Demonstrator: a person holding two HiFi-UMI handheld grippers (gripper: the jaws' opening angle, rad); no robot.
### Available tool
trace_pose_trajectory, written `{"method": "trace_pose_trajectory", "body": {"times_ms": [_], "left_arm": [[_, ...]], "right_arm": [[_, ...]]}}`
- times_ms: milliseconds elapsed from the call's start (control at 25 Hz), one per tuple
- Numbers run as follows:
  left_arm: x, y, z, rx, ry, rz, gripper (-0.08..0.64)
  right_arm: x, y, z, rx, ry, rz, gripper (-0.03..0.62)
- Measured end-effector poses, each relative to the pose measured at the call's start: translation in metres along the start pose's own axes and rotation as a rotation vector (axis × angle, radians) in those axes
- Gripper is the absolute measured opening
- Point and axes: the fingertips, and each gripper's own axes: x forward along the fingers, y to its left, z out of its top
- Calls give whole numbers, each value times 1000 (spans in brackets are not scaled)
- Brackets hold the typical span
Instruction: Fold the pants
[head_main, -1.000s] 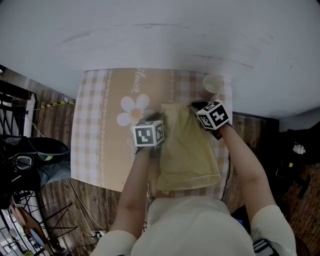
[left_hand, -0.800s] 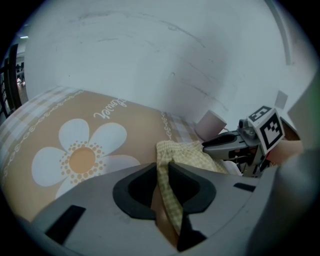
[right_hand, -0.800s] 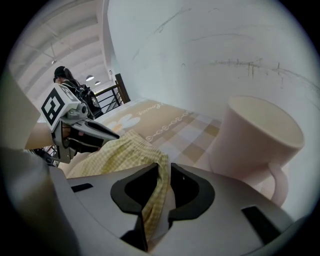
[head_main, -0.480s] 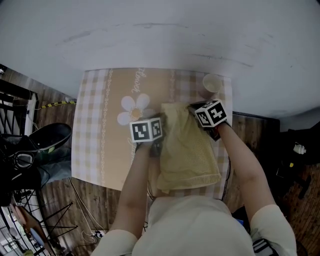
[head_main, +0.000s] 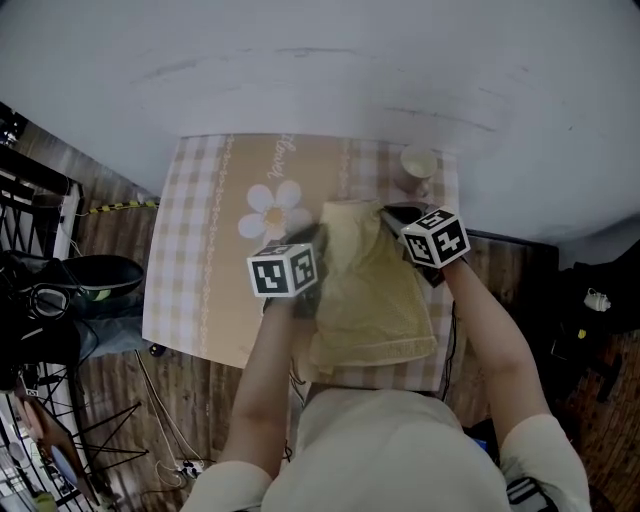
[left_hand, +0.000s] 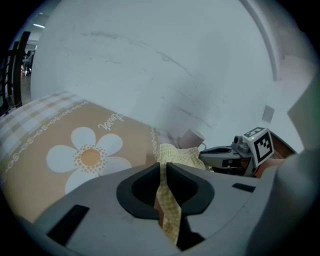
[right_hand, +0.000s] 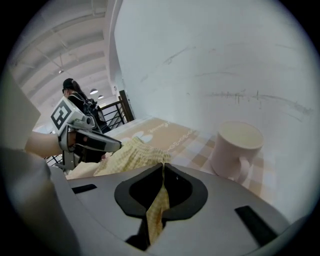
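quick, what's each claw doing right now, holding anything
Left claw: shut on the yellow pants.
Right claw: shut on the pants too.

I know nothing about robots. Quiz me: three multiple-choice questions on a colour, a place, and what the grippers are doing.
1. What colour are the pants? A. blue B. yellow C. black
2. Where is the mug? A. on the pants B. on the floor C. near the tablecloth's far right corner
3. How are the left gripper and right gripper? A. both shut on the pants B. both open C. one open
Answers: 1 B, pale yellow checks; 2 C, just beyond the right gripper; 3 A, cloth pinched between each pair of jaws.
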Motion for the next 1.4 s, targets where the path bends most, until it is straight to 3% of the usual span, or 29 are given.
{"method": "trace_pose_trajectory", "body": {"times_ms": [280,640,1120,1400], "left_arm": [[-47,-42,-17,56,-84,-73,38],[-94,-86,-75,123,-102,-103,38],[-130,-114,-155,151,-69,-69,38],[-131,-111,-201,188,4,-2,38]], "right_arm": [[-58,35,-6,-13,-118,60,9],[-109,79,-48,-95,-145,93,9],[-152,122,-115,-103,-153,125,9],[-155,136,-162,-98,-99,104,11]]}}
